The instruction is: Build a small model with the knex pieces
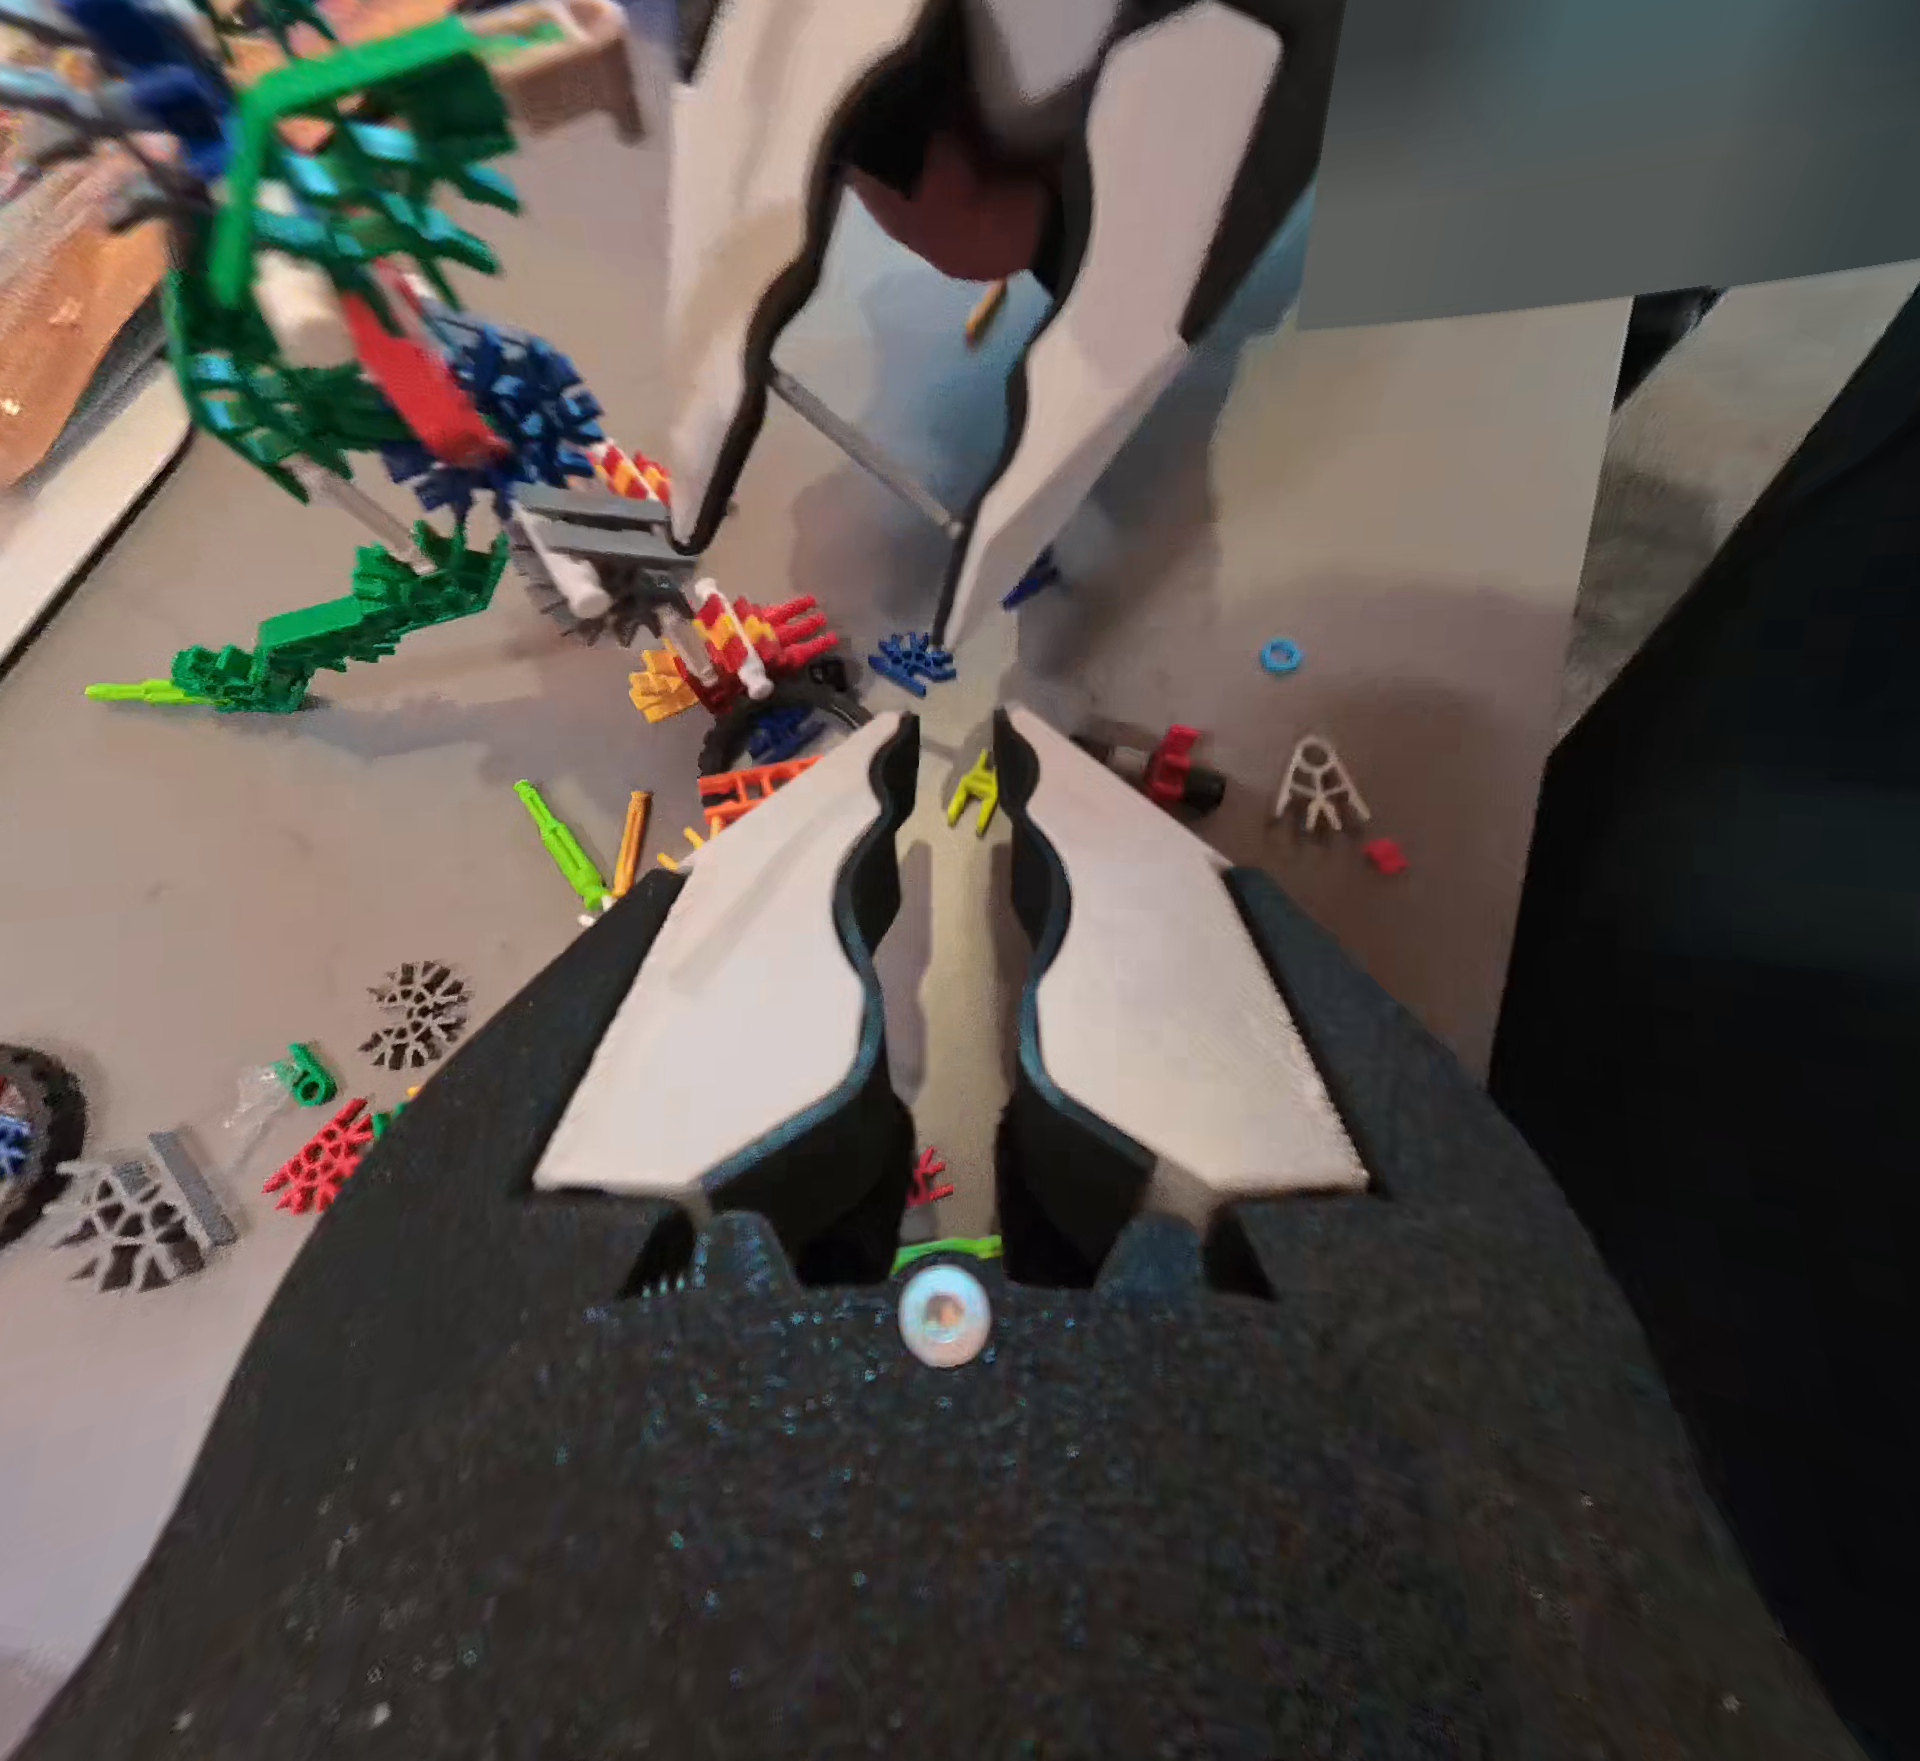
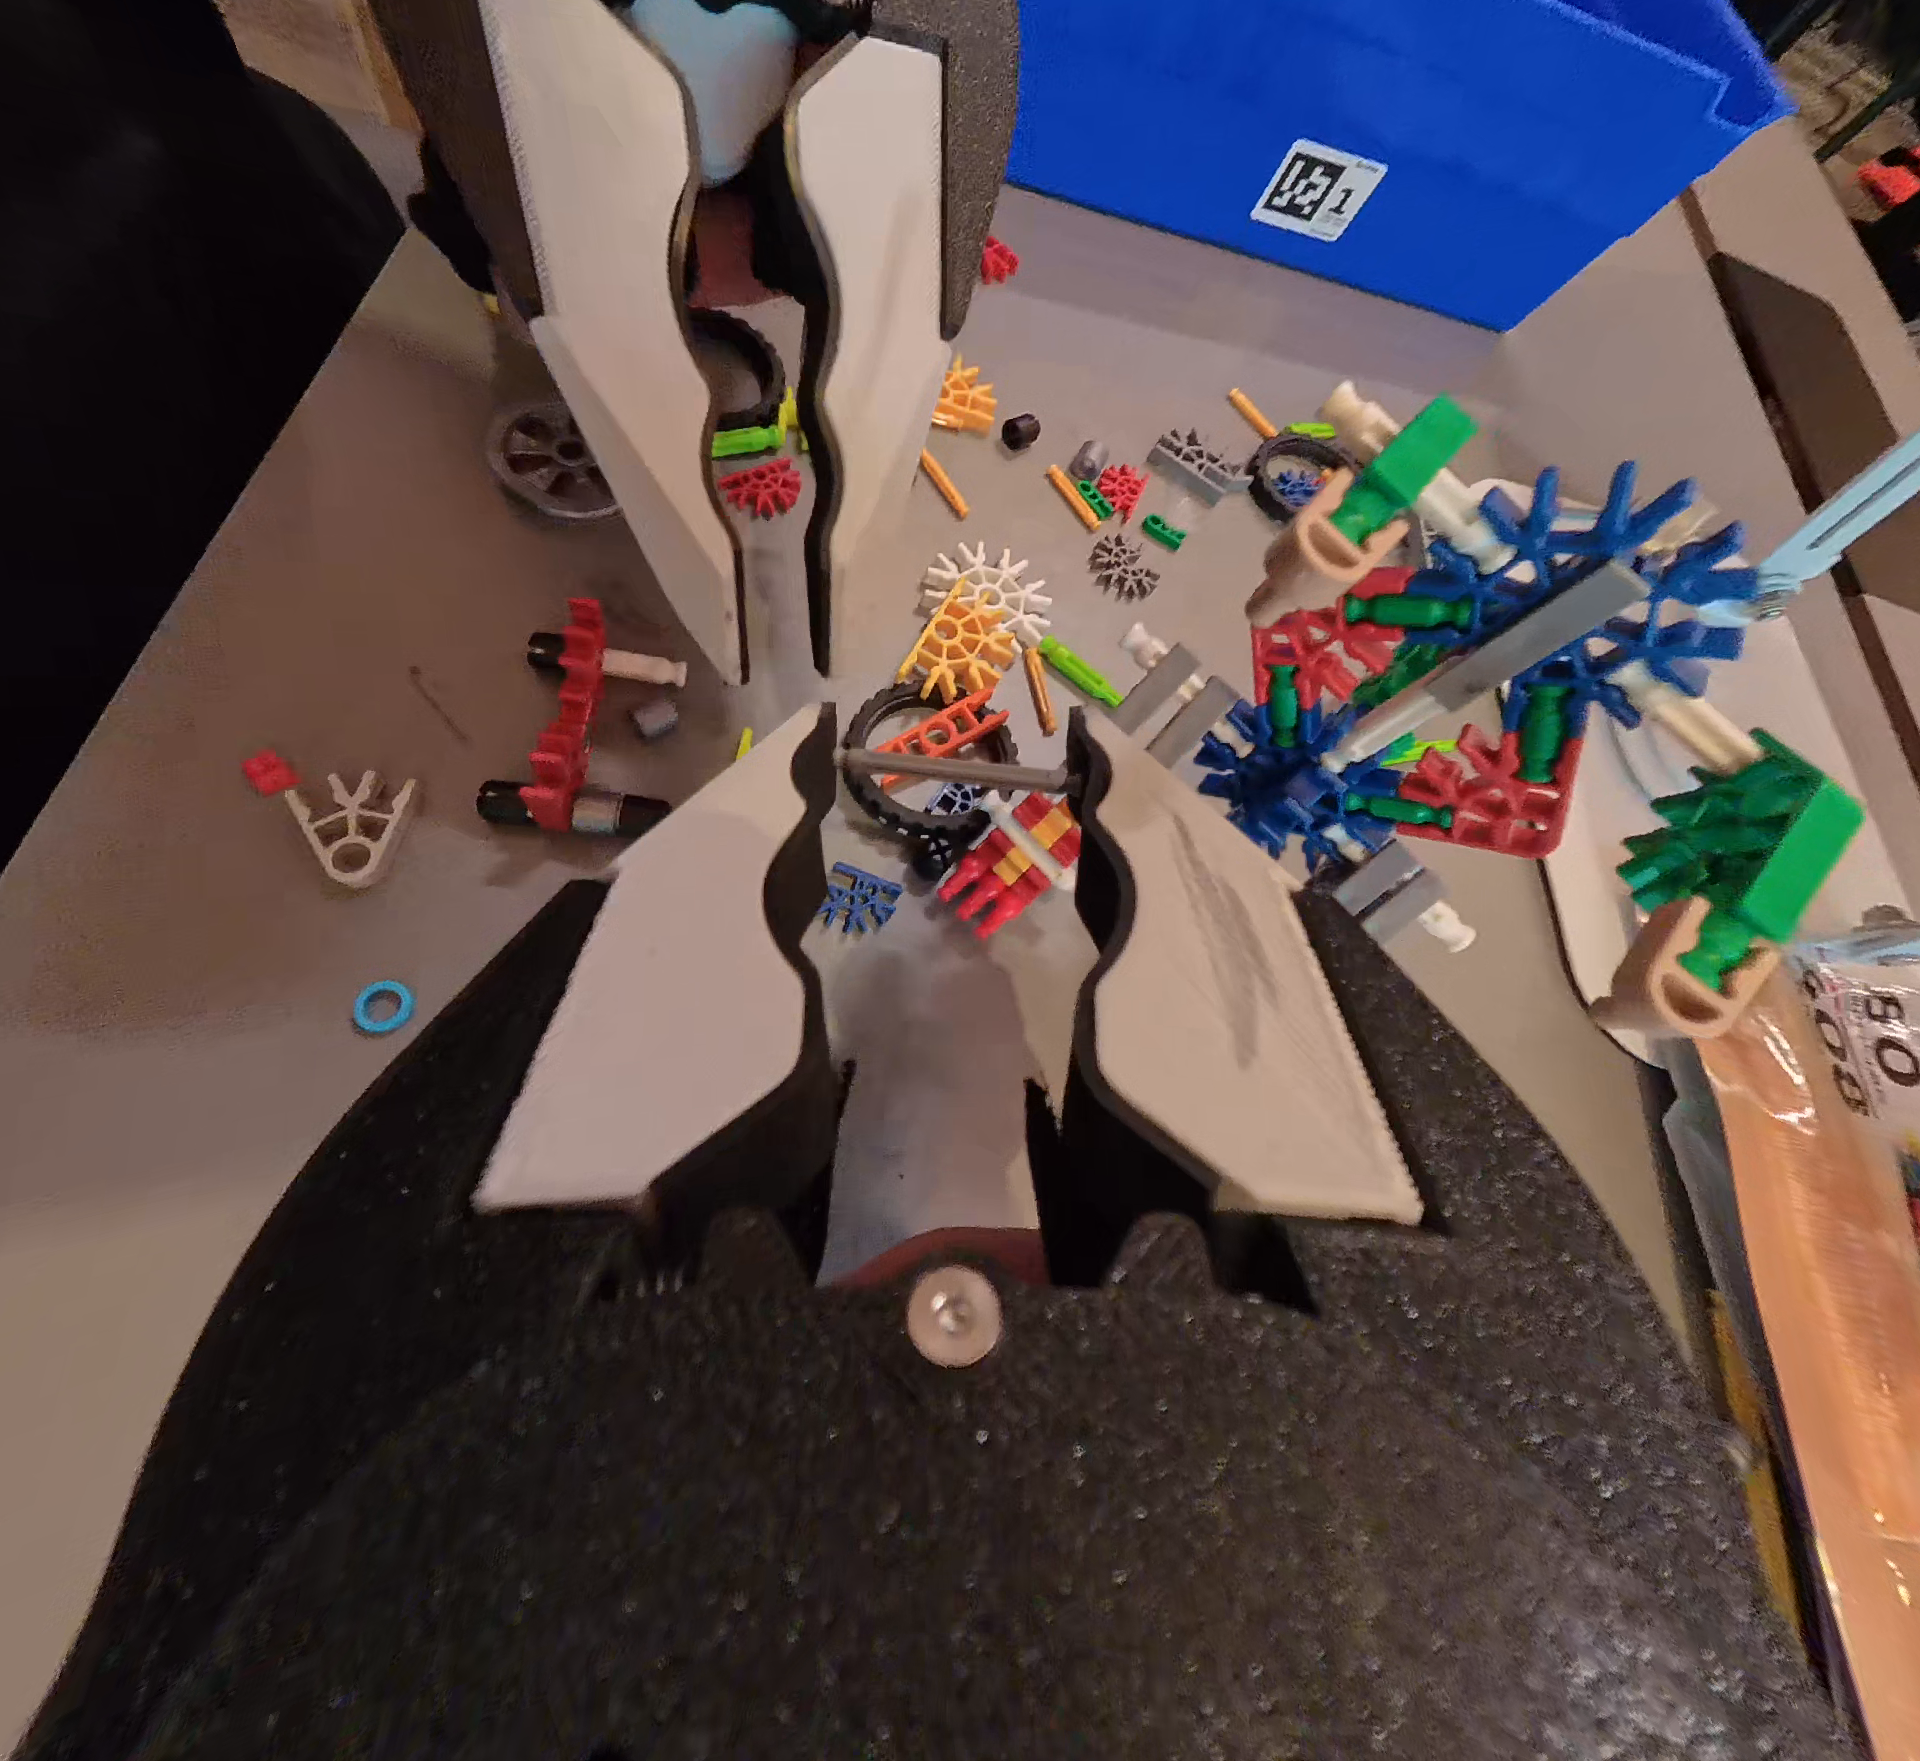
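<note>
The right gripper grips a thin grey rod end to end, above the tyre. It looks light, stiff, slippery. At 12 o'clock, the left gripper stands slightly parted, seemingly empty.

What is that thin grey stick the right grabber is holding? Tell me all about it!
The thin grey rod looks like smooth plastic. It lies level, crosswise between the right gripper fingertips, which pinch it end to end. It hangs just above a black tyre and an orange ladder-shaped piece on the grey table.
</note>
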